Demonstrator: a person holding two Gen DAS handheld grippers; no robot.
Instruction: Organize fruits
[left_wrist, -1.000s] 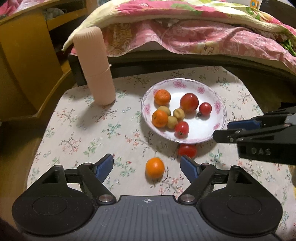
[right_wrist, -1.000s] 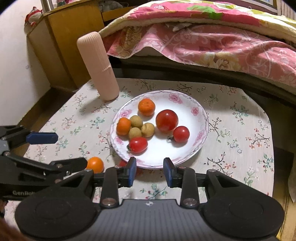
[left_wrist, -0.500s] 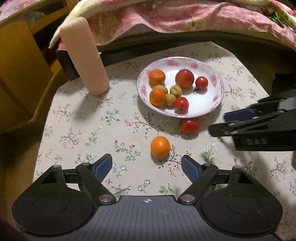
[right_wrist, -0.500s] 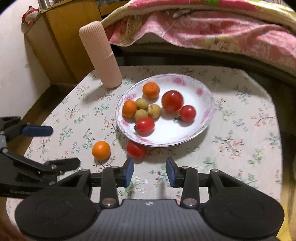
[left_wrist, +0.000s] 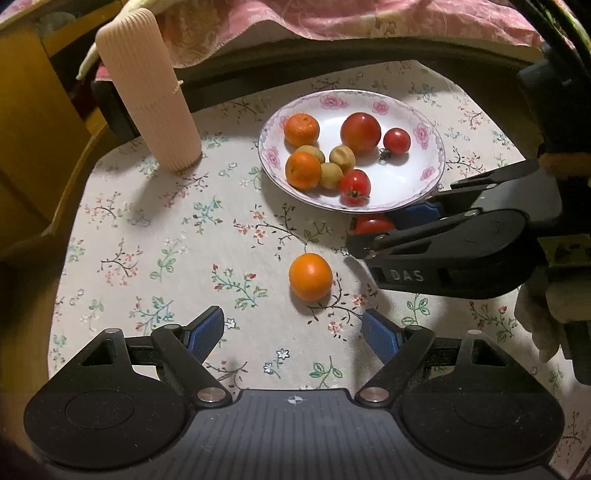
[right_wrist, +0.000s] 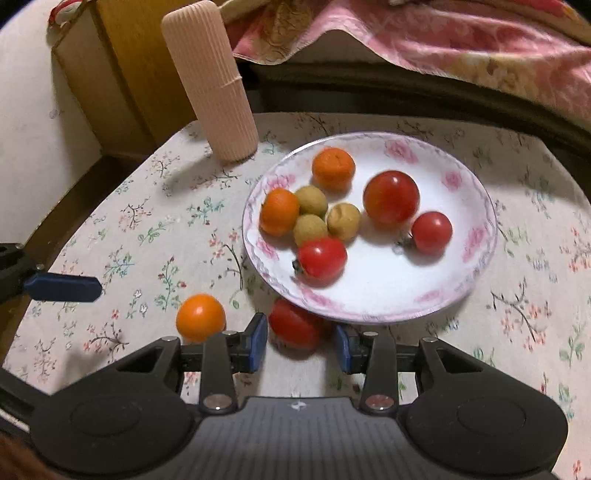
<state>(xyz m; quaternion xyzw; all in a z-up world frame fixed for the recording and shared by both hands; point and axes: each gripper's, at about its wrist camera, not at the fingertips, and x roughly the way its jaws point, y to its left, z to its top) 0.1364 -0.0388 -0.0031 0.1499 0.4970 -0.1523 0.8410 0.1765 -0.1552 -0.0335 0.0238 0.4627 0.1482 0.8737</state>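
Now the right tongs (right_wrist: 300, 341), apart and just widened, straddle the loose tomato (right_wrist: 293, 325) untouched; left tongs (left_wrist: 293, 334) gape wide before the orange (left_wrist: 310, 277).

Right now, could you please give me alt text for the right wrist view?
The right hand-held gripper hovers open around a red tomato lying on the floral tablecloth beside a plate of fruit; an orange sits left.

I see a floral tablecloth (left_wrist: 155, 236), yellow wooden cabinet (right_wrist: 122, 85) by white wall (right_wrist: 33, 110), pink quilted bedding (right_wrist: 443, 40) behind. Warm, dim light.
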